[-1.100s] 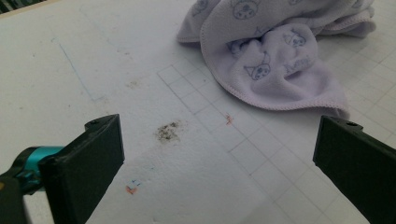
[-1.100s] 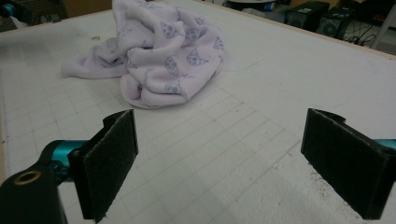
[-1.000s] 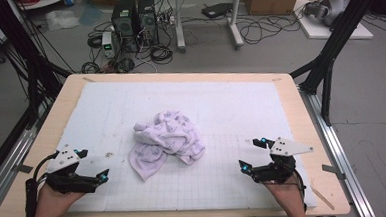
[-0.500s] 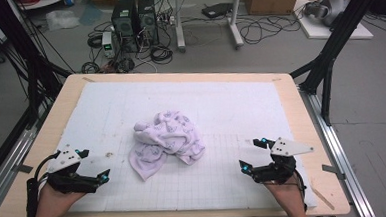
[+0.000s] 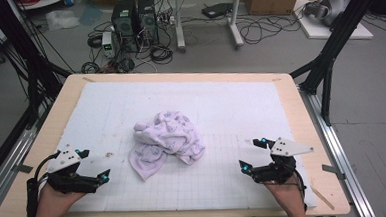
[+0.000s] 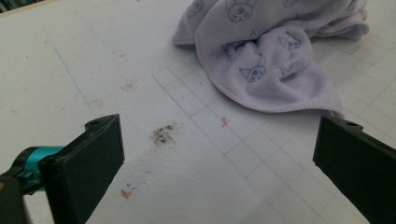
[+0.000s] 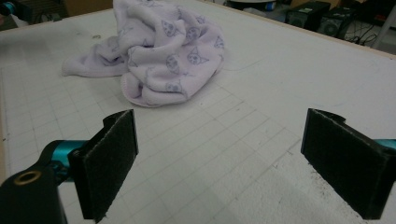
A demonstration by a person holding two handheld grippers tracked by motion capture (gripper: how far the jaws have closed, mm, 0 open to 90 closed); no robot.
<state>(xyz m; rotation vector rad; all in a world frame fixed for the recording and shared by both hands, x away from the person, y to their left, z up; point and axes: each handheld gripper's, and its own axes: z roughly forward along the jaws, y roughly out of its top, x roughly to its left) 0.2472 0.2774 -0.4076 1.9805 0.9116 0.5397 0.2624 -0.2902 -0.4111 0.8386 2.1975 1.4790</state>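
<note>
Lying crumpled: lilac towel, centre of frame, on white mat.
Left gripper: lower left, jaws apart, holding nothing.
Right gripper: lower right, jaws apart, holding nothing.

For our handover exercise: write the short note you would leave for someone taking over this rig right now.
Left tongs: open, holding nothing, resting near the table's front left, apart from the towel.
Right tongs: open, holding nothing, near the front right, also apart from it.
Towel: pale purple with a cat print, crumpled in a heap at the middle of the white gridded mat.
Done: nothing visible; the towel is untouched.
Left: probably grasp its edges and spread or fold it.
</note>
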